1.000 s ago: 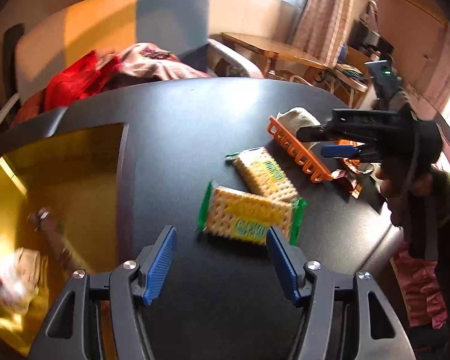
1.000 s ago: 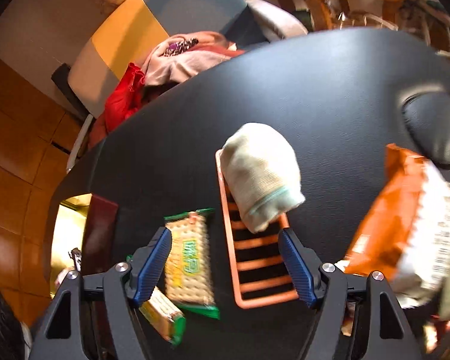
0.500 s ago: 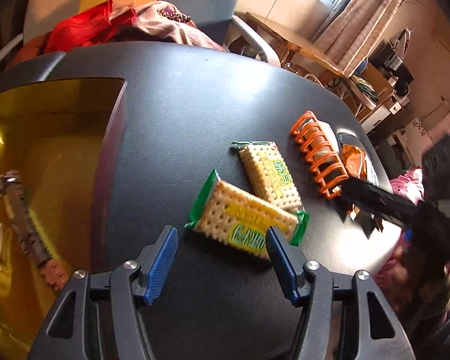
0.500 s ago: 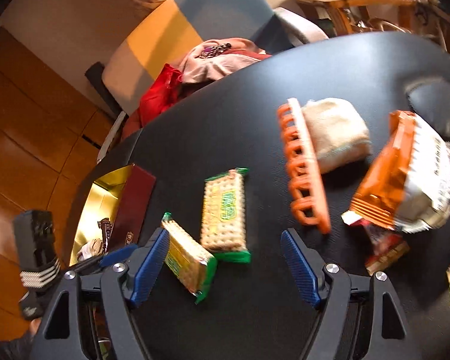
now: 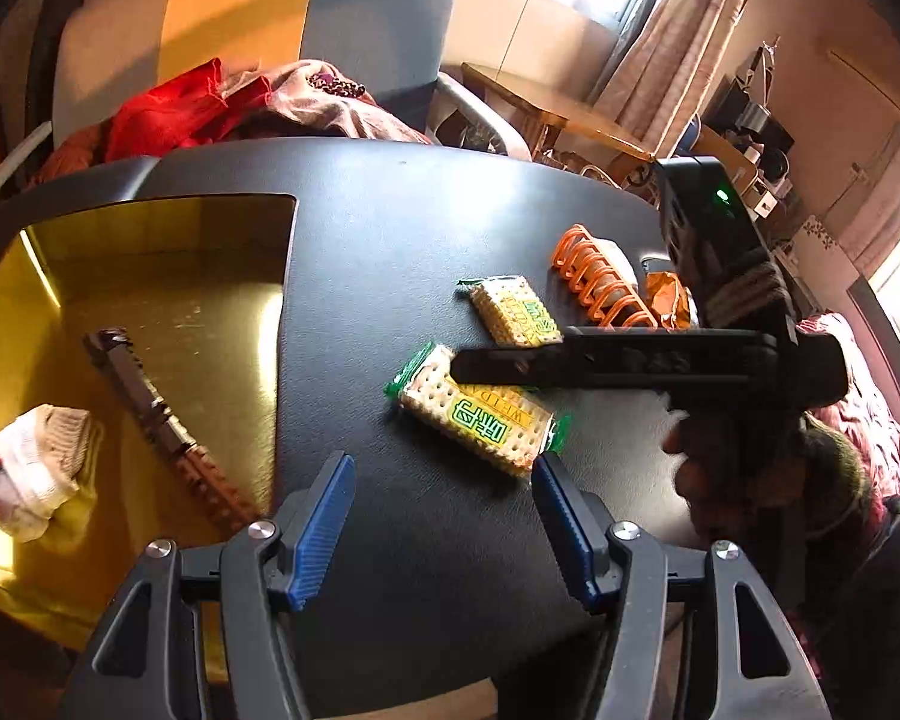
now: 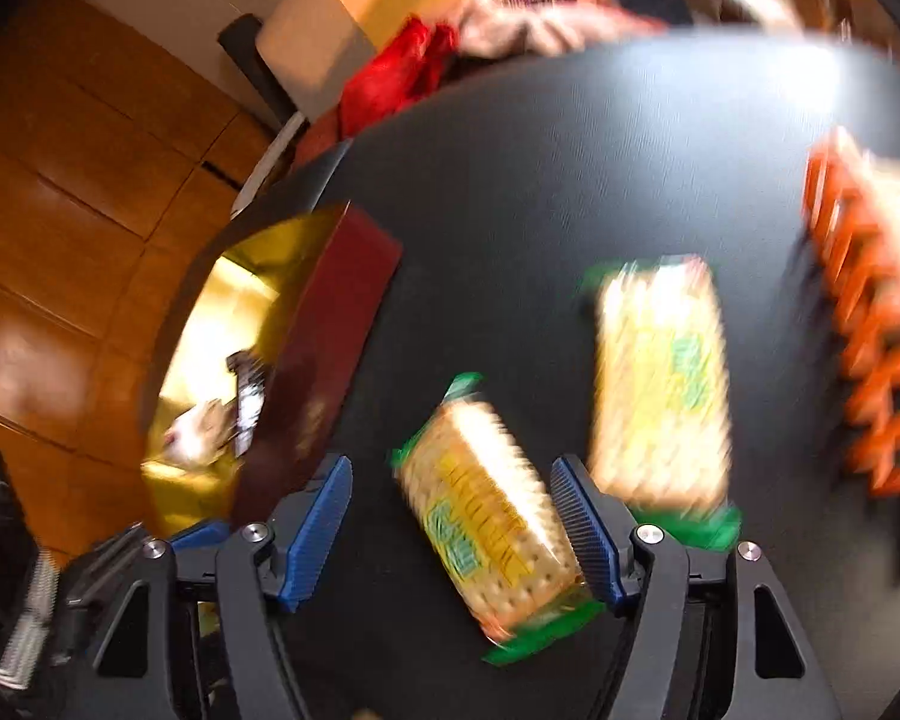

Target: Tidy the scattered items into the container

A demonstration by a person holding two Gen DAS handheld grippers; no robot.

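Two green-edged cracker packs lie on the black table [image 5: 390, 228]: a near pack [image 5: 480, 420] and a far pack [image 5: 513, 315]. An orange rack [image 5: 600, 282] with a pale cloth roll behind it stands further right. The gold-lined box [image 5: 168, 276] on the left holds a dark brown strip [image 5: 162, 420] and a rolled cloth [image 5: 30, 474]. My left gripper [image 5: 441, 480] is open, just short of the near pack. My right gripper [image 6: 450, 480] is open with the near pack [image 6: 486, 528] between its fingers, unclamped. From the left wrist it [image 5: 459, 367] reaches in from the right over that pack.
The box's dark red wall [image 6: 324, 348] faces the packs. An orange snack bag [image 5: 669, 297] lies by the rack. A chair with red and pink clothes [image 5: 210, 102] stands behind the table. A person's hand [image 5: 720, 450] holds the right gripper. The right wrist view is blurred.
My right gripper has swung left from the rack and cloth roll to the cracker packs and dropped over the near one. The left gripper stays open near the same pack.
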